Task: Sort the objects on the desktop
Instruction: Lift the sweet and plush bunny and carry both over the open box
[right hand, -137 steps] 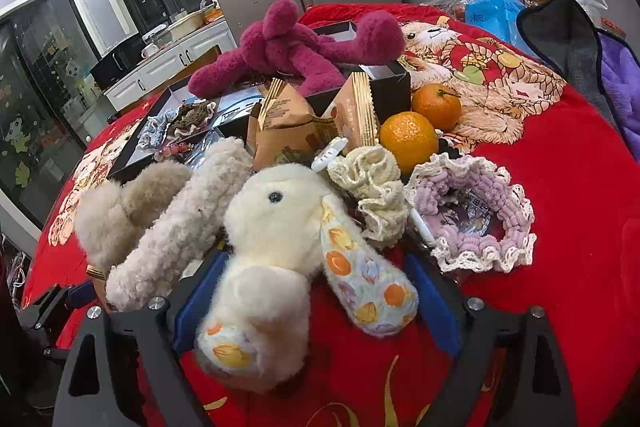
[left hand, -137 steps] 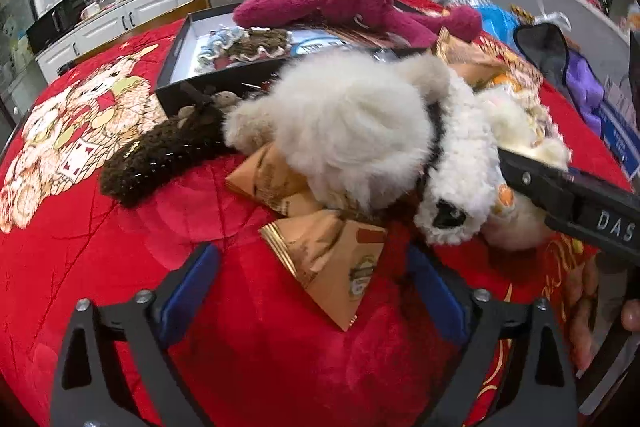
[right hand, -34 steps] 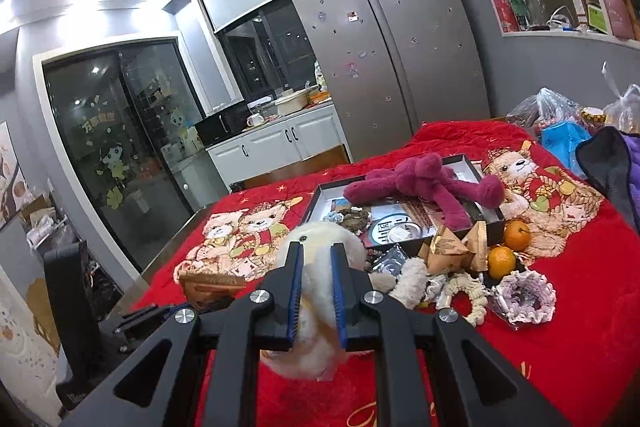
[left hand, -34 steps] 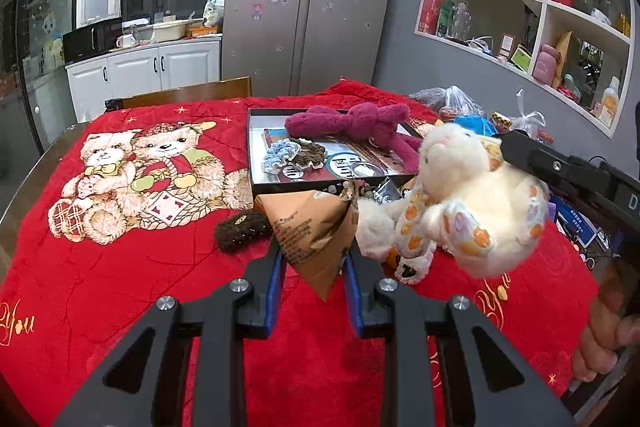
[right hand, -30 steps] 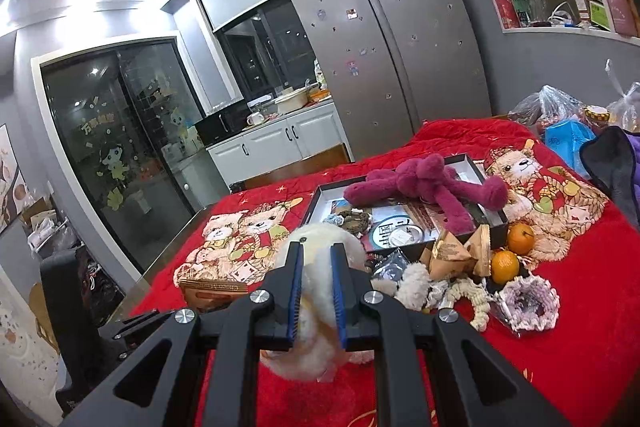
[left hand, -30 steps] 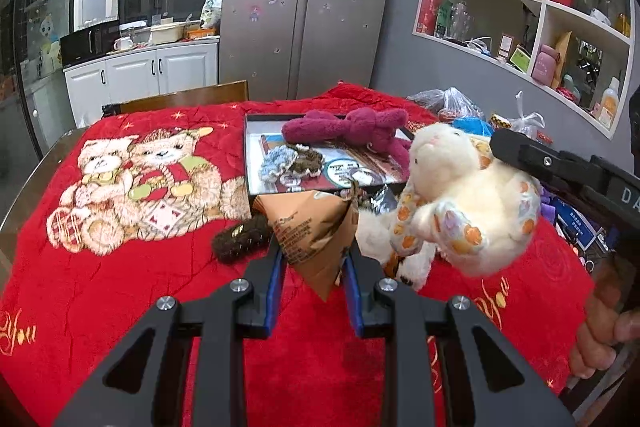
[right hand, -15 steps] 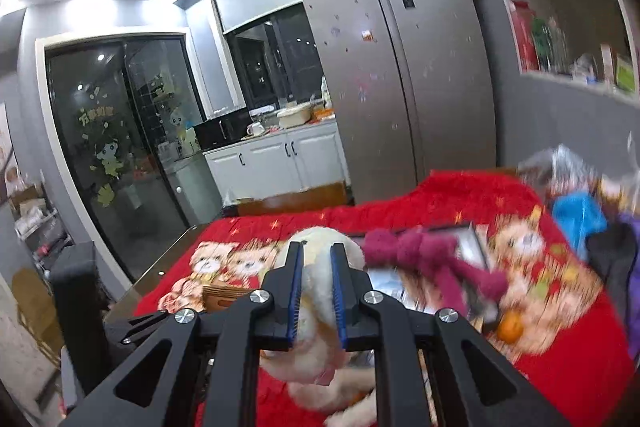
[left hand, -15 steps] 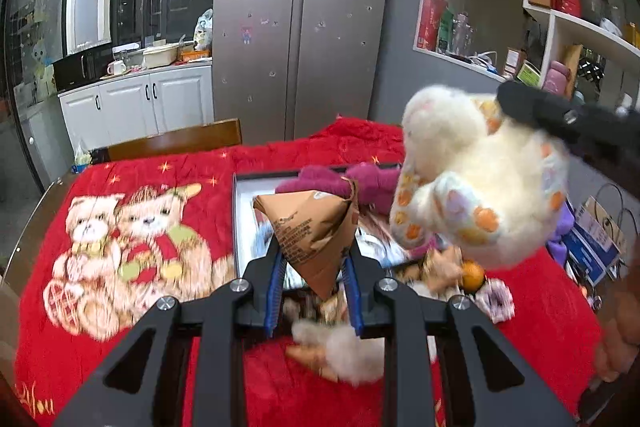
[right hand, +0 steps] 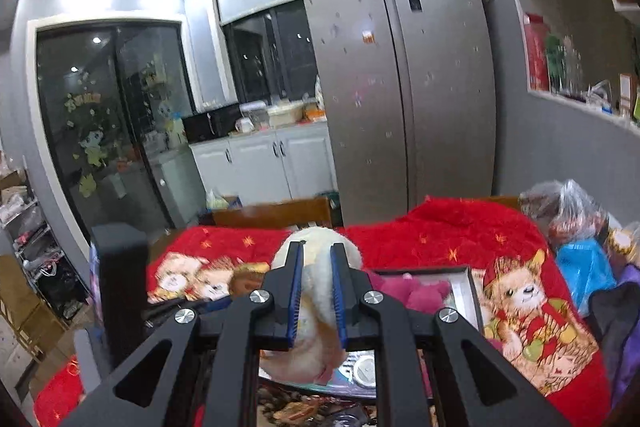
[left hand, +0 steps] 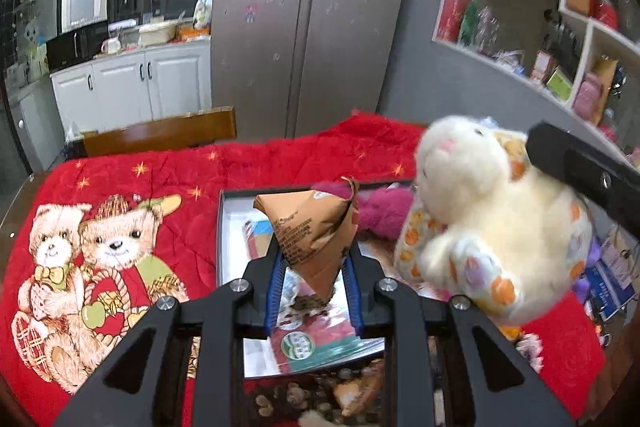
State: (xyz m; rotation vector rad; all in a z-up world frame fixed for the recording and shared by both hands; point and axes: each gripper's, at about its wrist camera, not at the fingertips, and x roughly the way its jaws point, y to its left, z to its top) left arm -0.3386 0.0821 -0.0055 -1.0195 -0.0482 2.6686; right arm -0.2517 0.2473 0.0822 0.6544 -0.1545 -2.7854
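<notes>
The table is covered by a red quilted cloth (left hand: 280, 163) printed with teddy bears (left hand: 92, 259) and gold stars. An open shallow black box (left hand: 219, 227) lies directly on the cloth near its middle. At the right edge, a blue bag (right hand: 582, 267), a clear plastic bag (right hand: 568, 211) and dark fabric (right hand: 612, 311) lie on the cloth.

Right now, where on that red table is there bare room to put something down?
The red cloth lies bare left of the open box, around the printed bears, and along the far edge by the wooden chair. It is crowded inside the box, where a pink plush toy lies, and among the small things just in front of it.
</notes>
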